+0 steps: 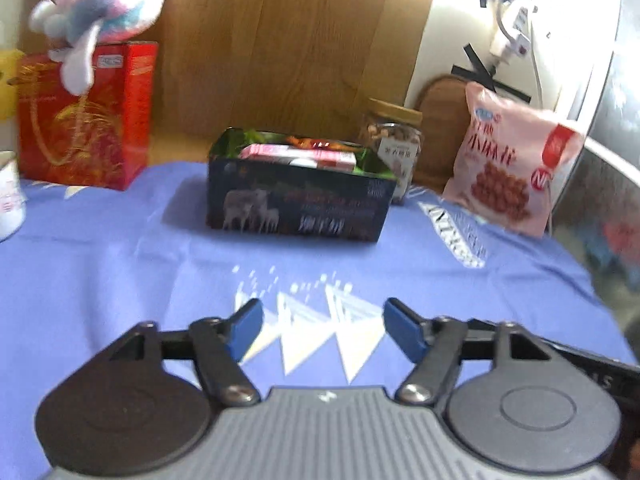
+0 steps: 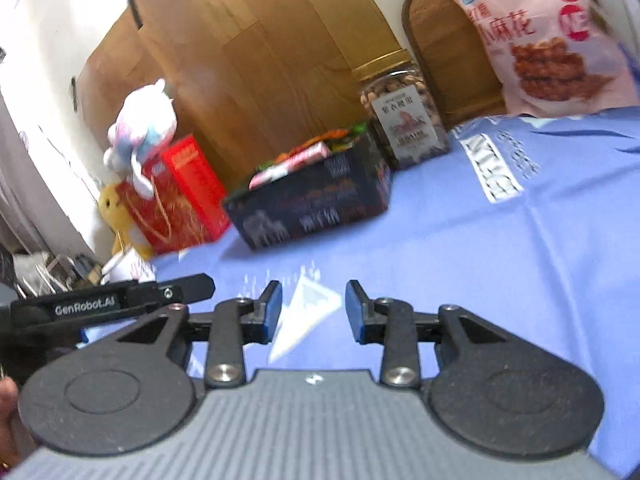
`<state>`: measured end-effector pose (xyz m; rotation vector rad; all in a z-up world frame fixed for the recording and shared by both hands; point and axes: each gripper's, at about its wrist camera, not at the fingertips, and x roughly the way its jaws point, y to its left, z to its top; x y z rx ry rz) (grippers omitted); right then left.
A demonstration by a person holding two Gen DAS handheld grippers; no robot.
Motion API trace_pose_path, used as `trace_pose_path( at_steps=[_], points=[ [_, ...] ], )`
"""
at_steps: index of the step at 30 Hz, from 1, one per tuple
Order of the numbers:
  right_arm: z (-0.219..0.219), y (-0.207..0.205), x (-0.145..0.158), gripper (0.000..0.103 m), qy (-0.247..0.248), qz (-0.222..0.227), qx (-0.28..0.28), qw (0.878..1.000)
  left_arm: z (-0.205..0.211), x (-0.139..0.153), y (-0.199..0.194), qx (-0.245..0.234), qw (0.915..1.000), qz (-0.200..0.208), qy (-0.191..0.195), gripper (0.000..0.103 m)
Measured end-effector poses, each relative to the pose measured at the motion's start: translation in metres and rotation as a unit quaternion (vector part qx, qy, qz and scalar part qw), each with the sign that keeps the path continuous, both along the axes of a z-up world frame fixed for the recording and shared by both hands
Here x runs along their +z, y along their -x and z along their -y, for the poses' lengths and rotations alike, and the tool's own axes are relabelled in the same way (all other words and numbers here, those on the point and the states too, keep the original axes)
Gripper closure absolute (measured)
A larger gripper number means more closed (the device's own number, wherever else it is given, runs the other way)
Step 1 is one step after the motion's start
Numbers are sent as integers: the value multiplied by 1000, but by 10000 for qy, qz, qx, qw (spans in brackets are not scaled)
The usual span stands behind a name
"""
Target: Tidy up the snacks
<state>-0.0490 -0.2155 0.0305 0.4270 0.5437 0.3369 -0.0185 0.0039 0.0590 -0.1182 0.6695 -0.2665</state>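
A dark open box [image 1: 298,204] [image 2: 316,204] stands on the blue cloth, filled with snack packets, a pink-and-white one [image 1: 300,156] lying on top. Behind it stands a clear jar of nuts with a gold lid [image 1: 394,140] [image 2: 404,116]. A pink snack bag [image 1: 512,164] [image 2: 548,36] leans upright at the right. My left gripper [image 1: 322,326] hovers open over the cloth in front of the box, nothing between its blue pads. My right gripper [image 2: 314,312] is also open and empty, to the right of the left gripper, whose black body [image 2: 108,304] shows at its left.
A red gift box [image 1: 86,116] [image 2: 180,196] stands at the back left with a pastel plush toy [image 1: 104,4] [image 2: 140,128] on it and a yellow plush [image 2: 116,216] beside it. A white cup [image 1: 8,196] sits at the left edge. Wooden panels [image 1: 280,40] back the table.
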Motion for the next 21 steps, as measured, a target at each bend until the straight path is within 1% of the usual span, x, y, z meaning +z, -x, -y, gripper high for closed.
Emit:
trace_pose_path(
  at_steps=[1,5,7,9,13,14,15,18,19,20,21],
  points=[
    [-1,10,-2,58,31,-3,-4,10000,1,-2,10,39,9999,46,-82,16],
    [-3,43,-10,59,62,-47,11,10000,1,-3,42,81,9997,99,-198,11],
    [-4,56,-11,58,82,-44,-15,10000,2,-2,55,128,9994,171,-268,4],
    [-4,68,-13,58,45,-65,-14,10000,2,0,68,191,9989,259,-352,0],
    [-5,89,-13,57,-25,-42,6,10000,2,0,89,243,9983,306,-433,0],
    [-5,94,-12,54,-21,-22,2,10000,2,0,94,263,9981,303,-458,0],
    [-5,99,-12,53,-24,2,-3,10000,1,-1,98,289,9980,293,-478,0],
    [-7,111,-8,52,-36,72,5,10000,-2,-3,110,394,9977,260,-481,0],
    [-8,115,-7,50,-31,94,14,10000,-3,-4,114,422,9976,257,-480,0],
    [-9,118,-6,46,-25,105,18,9999,-4,-4,117,455,9974,274,-493,0],
    [-10,121,-6,44,-27,120,16,9999,-5,-3,120,495,9969,313,-525,0]
  ],
)
